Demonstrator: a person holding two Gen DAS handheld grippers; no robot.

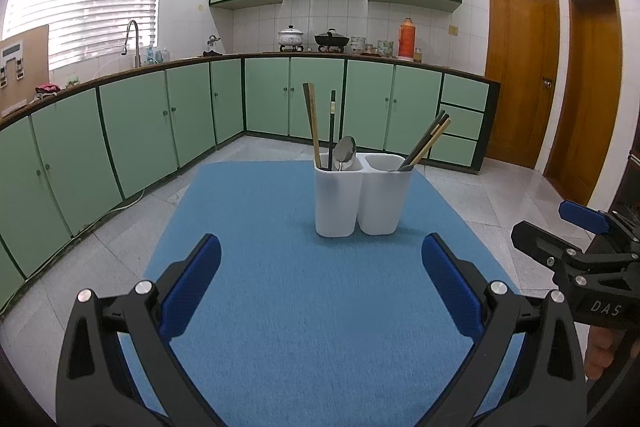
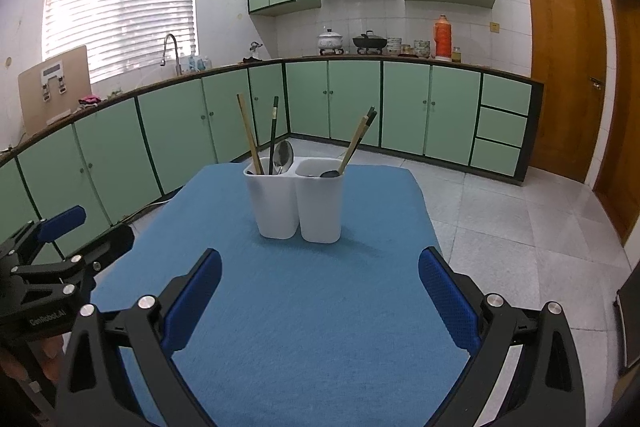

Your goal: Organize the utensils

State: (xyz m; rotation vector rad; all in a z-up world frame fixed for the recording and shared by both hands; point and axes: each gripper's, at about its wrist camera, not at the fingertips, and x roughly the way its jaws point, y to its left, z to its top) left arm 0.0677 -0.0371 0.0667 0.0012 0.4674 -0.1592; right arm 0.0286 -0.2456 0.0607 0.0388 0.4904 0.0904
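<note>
Blue surface (image 1: 280, 307) in a green-cabinet kitchen, white two-cup holder (image 1: 362, 201) near its far middle, both grippers hanging back, empty.

Largest to smallest: bare blue surface; holder upright, well apart from both grippers; left gripper (image 1: 320, 287) and right gripper (image 2: 320, 295) each with fingers spread wide, gripping nothing. Left cup: light chopstick (image 1: 312, 125), dark chopstick (image 1: 331, 131), metal spoon (image 1: 345, 151). Right cup: leaning bundle of chopsticks (image 1: 426, 141), plus a dark spoon bowl (image 2: 329, 173) at the rim. Likely risks: sideways tug on a leaning chopstick tipping the light holder; thin chopsticks slipping from wide pads; neighbouring pieces dragged out together.
</note>
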